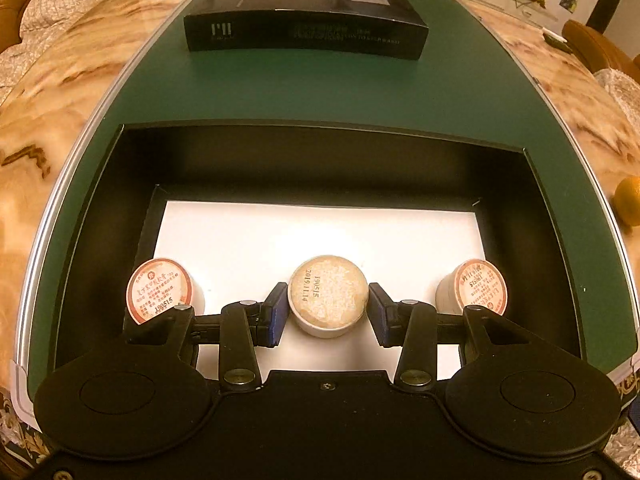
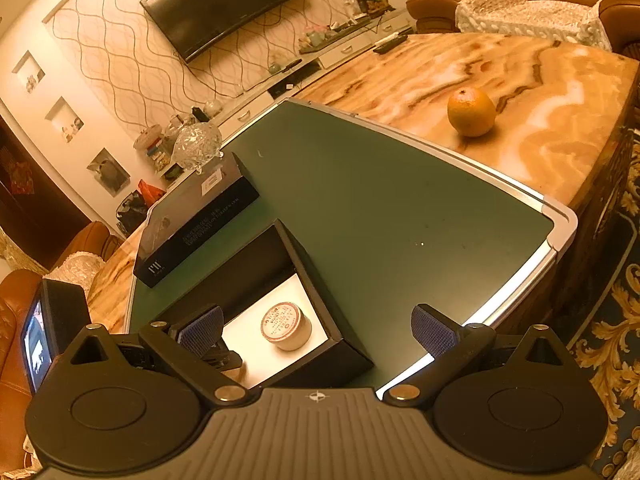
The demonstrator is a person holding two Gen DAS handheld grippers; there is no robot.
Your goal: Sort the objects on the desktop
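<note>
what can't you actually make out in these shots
- Left wrist view: whether the left gripper pads touch the middle cup; gaps look tiny.
- Side cups: lower halves hidden by gripper linkage.
- Right wrist view: box interior mostly blocked by the right gripper finger.
- Lid box lettering: too blurred.

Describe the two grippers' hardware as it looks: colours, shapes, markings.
Both are matte black. The left gripper has blue textured fingers on black linkage bars with silver pivot pins, two round black housings, and a smooth plate with one screw. The right gripper has the same linkage and blue dimpled fingers, but a ribbed grey-black plate with a small compass-like mark. No cables or sleeves visible.
</note>
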